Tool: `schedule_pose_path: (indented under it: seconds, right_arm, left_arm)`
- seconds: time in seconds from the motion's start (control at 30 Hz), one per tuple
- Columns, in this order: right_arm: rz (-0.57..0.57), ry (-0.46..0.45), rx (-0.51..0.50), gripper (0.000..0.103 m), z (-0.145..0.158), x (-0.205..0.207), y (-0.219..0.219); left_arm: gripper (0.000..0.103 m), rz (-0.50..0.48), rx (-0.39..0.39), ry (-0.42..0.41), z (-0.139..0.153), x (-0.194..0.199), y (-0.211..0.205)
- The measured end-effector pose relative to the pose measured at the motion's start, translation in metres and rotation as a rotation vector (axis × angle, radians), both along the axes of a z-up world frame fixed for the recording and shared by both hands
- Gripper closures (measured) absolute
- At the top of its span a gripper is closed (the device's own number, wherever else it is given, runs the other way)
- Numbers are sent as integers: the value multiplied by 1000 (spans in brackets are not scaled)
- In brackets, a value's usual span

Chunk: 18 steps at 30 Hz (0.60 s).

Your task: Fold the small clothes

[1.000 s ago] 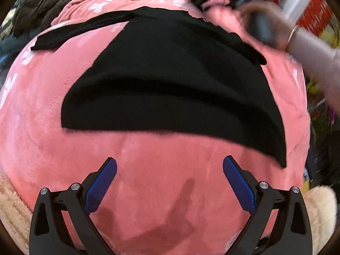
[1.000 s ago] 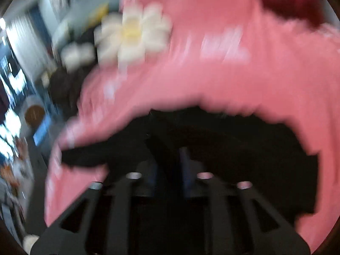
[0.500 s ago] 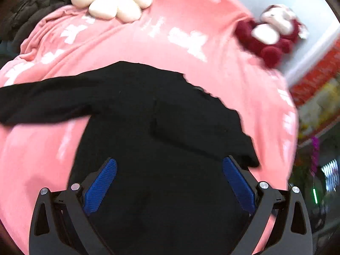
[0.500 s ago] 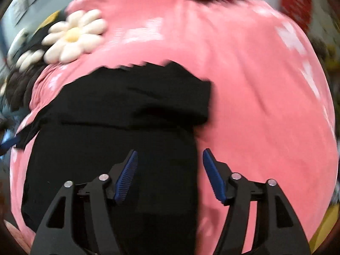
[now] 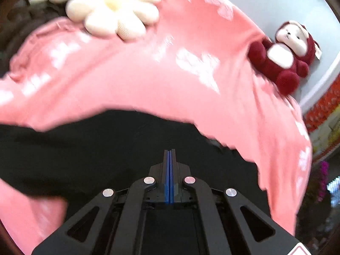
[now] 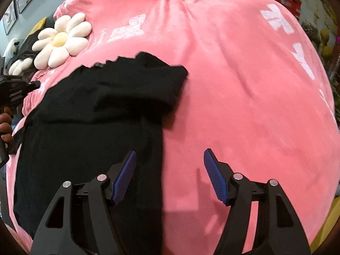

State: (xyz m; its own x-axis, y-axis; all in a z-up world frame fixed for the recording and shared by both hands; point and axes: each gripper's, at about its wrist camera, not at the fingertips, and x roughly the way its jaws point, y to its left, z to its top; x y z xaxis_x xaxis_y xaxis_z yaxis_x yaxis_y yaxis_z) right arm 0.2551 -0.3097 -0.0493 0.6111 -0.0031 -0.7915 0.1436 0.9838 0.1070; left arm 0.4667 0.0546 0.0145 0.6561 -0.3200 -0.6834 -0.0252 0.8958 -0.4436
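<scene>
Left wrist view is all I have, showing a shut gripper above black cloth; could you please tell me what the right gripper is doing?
Observer: The right gripper is open, its jaws having just been opening, with nothing pinched between them; it hovers over the side edge of the black garment.
Operator: Is any part folded yet?
Observer: Yes, one sleeve lies folded inward over the body, on that same side.
Operator: Can you see my gripper from there?
Observer: The left gripper shows at the picture's left edge, by the garment's other side, held by a hand; whether it grips cloth I cannot tell.
</scene>
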Motion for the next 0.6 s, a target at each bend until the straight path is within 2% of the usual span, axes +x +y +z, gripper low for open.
schedule_pose_path:
  seconds: [0.07, 0.1, 0.13, 0.17, 0.2, 0.23, 0.3, 0.37, 0.4, 0.47, 0.5, 0.53, 0.57, 0.6]
  right_arm:
    - [13, 7, -23, 39, -6, 17, 8]
    - [8, 6, -29, 39, -9, 26, 11]
    - [-2, 4, -24, 39, -10, 31, 13]
    - [-8, 0, -15, 39, -9, 32, 13]
    - [-15, -9, 1, 39, -8, 33, 14]
    - [-16, -15, 9, 39, -7, 33, 14]
    - [-7, -20, 12, 39, -6, 31, 18]
    - [6, -10, -7, 38, -8, 29, 22]
    - [14, -3, -18, 38, -9, 28, 23]
    - [17, 4, -32, 38, -10, 25, 23]
    - [12, 7, -38, 38, -11, 24, 21]
    - [4, 9, -38, 35, -11, 23, 19]
    - [-5, 7, -38, 30, -11, 23, 16]
    - [-19, 1, -35, 29, -11, 23, 12]
  left_arm:
    - [103, -7, 41, 52, -8, 8, 10]
    - [103, -45, 19, 98, -15, 6, 11]
    - [97, -66, -2, 131, -20, 3, 11]
    - [88, -87, -24, 155, -25, 1, 9]
    - [62, -103, -41, 181, -33, -6, 7]
    - [45, -95, -37, 188, -38, -10, 5]
    - [39, -98, -62, 204, -48, -22, 2]
    - [39, -93, -84, 230, -56, -24, -5]
    - [39, -86, -72, 211, -54, -27, -8]
    - [41, -116, -86, 196, -53, -25, -17]
    - [63, -132, -105, 198, -53, -23, -20]
    - [95, -151, -111, 206, -52, -21, -23]
    - [102, -173, -108, 215, -50, -16, -29]
    - [102, -184, -108, 207, -46, -13, -32]
